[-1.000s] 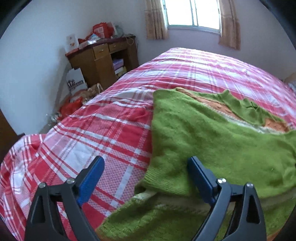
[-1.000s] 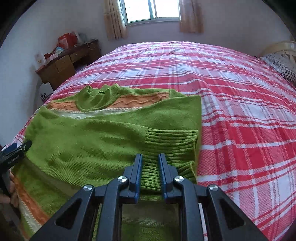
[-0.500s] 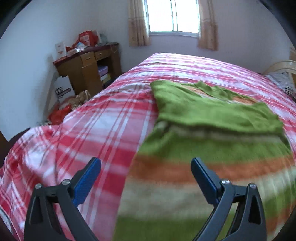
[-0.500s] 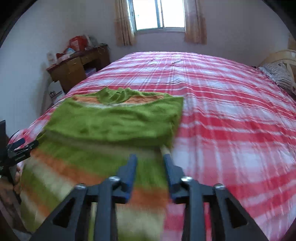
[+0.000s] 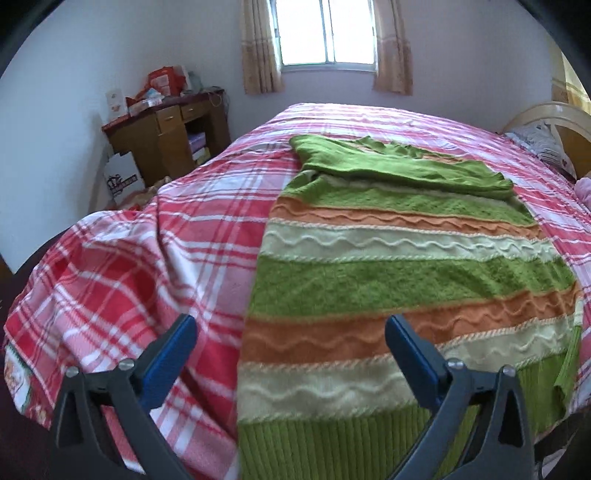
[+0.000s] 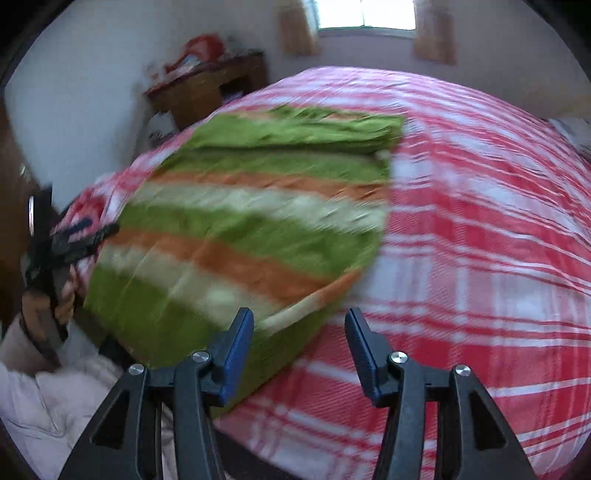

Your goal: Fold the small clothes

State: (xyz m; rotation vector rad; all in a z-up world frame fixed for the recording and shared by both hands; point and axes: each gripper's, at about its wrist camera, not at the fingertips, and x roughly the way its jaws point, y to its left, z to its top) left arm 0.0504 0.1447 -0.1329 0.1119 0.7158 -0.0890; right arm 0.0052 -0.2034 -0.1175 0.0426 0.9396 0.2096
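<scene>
No legible writing is found; a dark printed emblem is seen on the white bag (image 5: 123,180) beside the wooden desk (image 5: 168,138), but it cannot be read. One striped sweater (image 5: 399,266) is counted, laid flat on the red plaid bedspread (image 5: 177,236) near the bed's foot, its green sleeves folded across the upper body and its ribbed hem nearest the cameras. One window (image 5: 327,31) with two curtains is noted. The left gripper (image 5: 291,345) is held with fingers spread wide, empty, above the sweater's near left edge. The right gripper (image 6: 299,343) is likewise parted and empty, over the sweater's near right corner. A pillow (image 5: 541,142) and headboard are shown sharply only in the left view; the right view, motion-blurred, alone shows the left gripper from outside and the hand (image 6: 64,295) gripping it.
</scene>
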